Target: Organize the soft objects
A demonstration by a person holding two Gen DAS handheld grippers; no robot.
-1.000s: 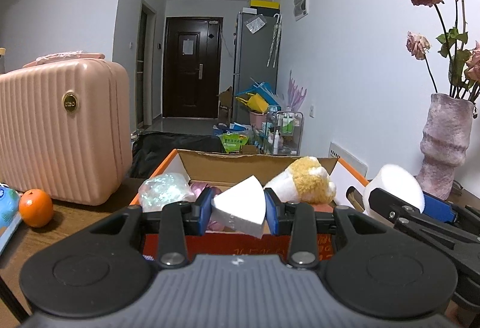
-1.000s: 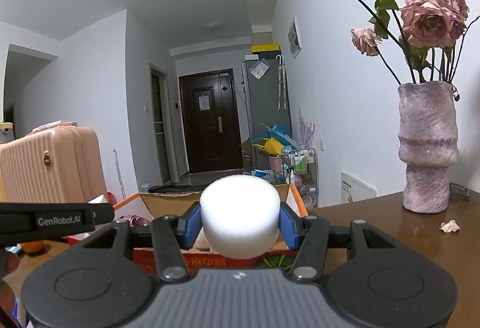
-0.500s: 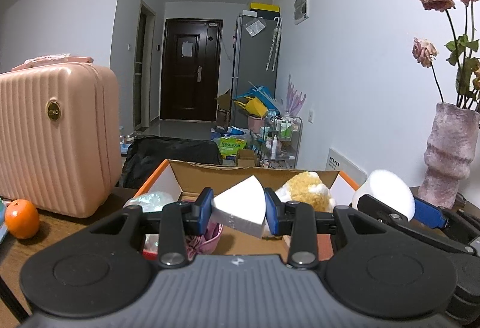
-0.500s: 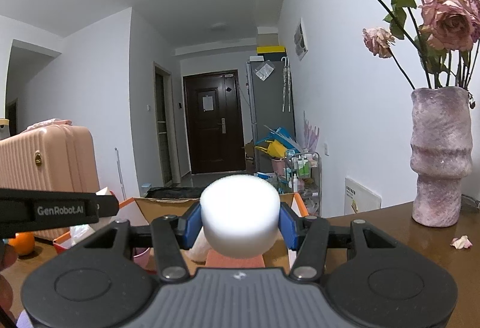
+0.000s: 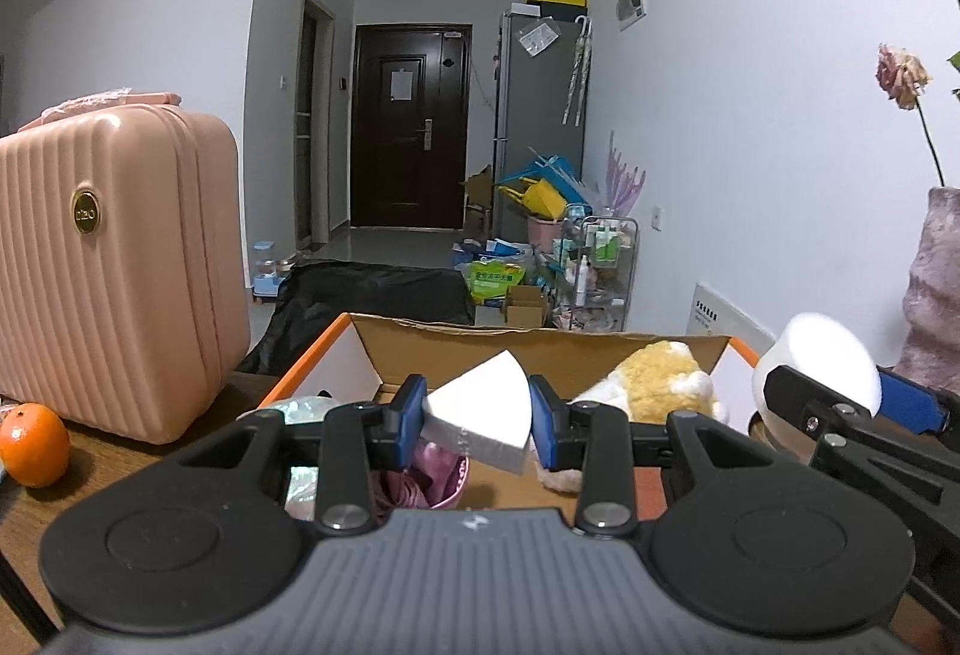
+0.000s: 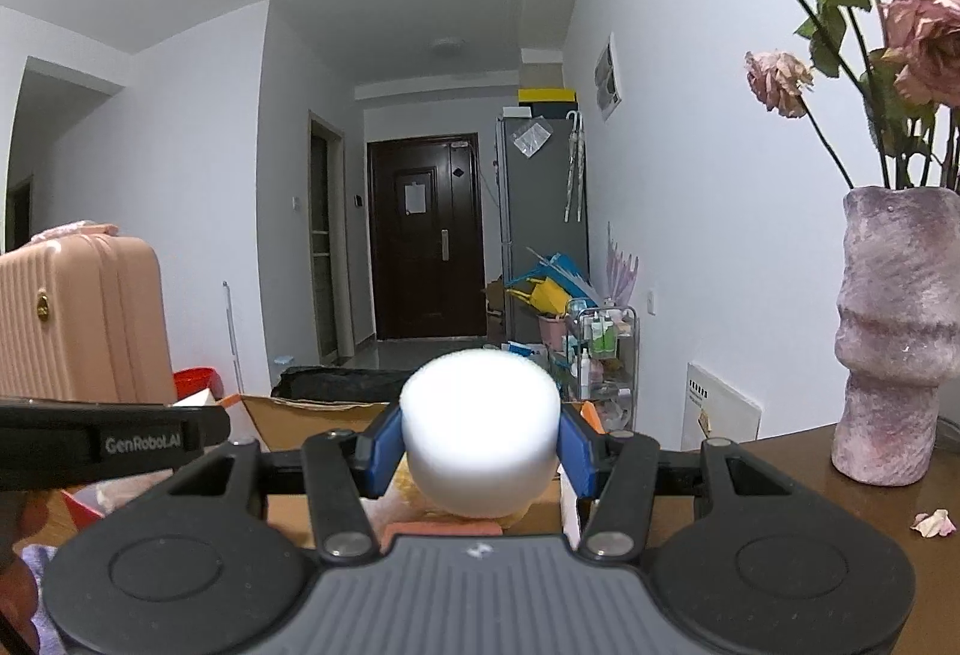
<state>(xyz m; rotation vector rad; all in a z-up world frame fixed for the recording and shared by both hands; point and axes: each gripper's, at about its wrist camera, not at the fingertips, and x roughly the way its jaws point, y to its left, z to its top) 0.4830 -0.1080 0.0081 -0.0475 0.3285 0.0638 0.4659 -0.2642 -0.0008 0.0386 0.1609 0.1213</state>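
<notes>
Left gripper (image 5: pixel 478 420) clamped on white foam wedge (image 5: pixel 480 418); right gripper (image 6: pixel 479 442) clamped on white foam cylinder (image 6: pixel 479 430); both above open cardboard box (image 5: pixel 540 349).

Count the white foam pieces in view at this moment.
2. A wedge-shaped foam piece sits clamped in the left gripper; a round foam piece in the right gripper. The cardboard box may hide others.

left gripper (image 5: pixel 477 424): clamped on white foam wedge (image 5: pixel 480 418) | below: open cardboard box (image 5: pixel 540 349) holding plush toy (image 5: pixel 654 391) | right gripper (image 5: pixel 840 403): gripping white foam cylinder (image 5: pixel 819 355)
</notes>
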